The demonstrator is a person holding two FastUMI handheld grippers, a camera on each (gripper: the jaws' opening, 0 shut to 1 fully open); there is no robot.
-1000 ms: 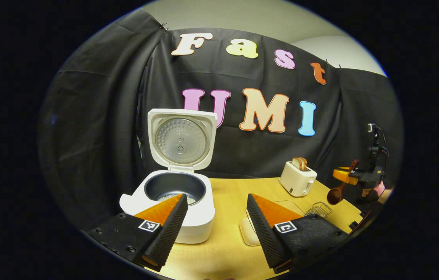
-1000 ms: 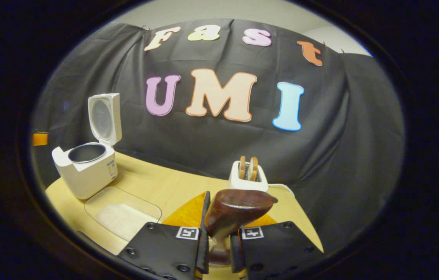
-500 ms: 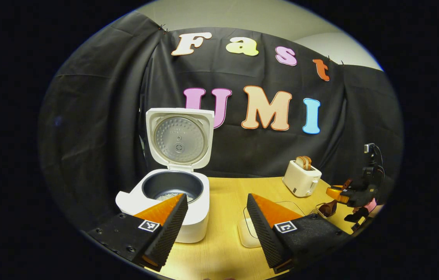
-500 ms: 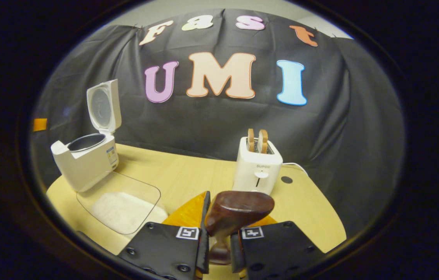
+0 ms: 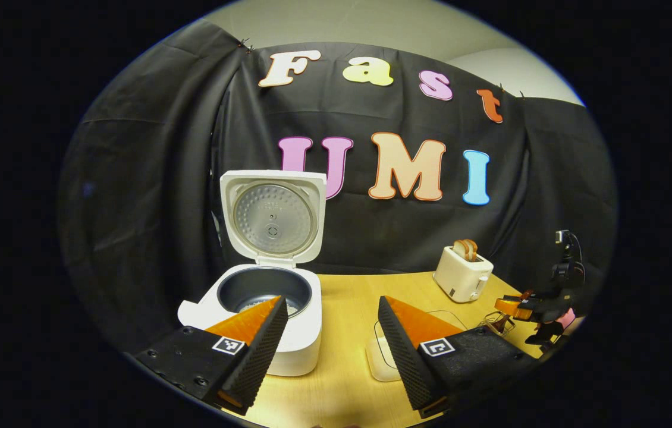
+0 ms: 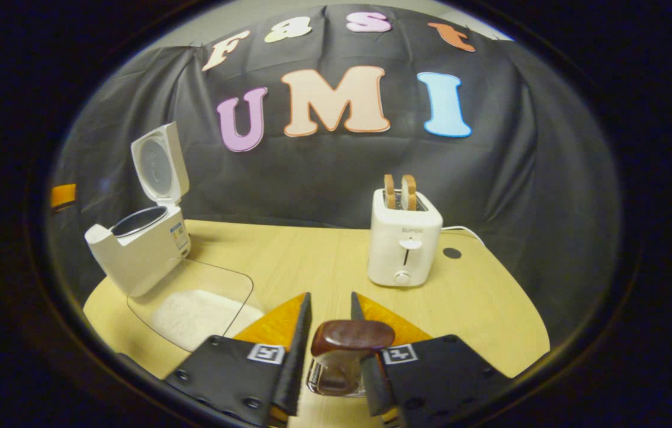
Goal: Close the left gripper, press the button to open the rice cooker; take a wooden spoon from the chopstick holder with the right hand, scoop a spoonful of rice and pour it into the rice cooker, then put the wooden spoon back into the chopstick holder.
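Observation:
The white rice cooker (image 5: 264, 297) stands with its lid up and some rice in its dark pot; it is also at the left of the right gripper view (image 6: 140, 249). My left gripper (image 5: 332, 300) is open in front of it, holding nothing. The dark wooden spoon (image 6: 351, 337) stands bowl up in the wire chopstick holder (image 6: 336, 380), between the parted fingers of my right gripper (image 6: 330, 295), which no longer press on it. In the left gripper view, the right gripper (image 5: 520, 304) hangs low over the chopstick holder (image 5: 493, 324). A clear tray of rice (image 6: 199, 309) lies beside the cooker.
A white toaster (image 6: 404, 244) with two slices in it stands at the back of the wooden table (image 6: 312, 261), with a cable behind it. The black cloth wall closes the back. In the left gripper view the toaster (image 5: 462, 273) is at the far right.
My right gripper came down with the spoon onto the holder and its fingers have spread off the handle. The left gripper stayed open and barely moved.

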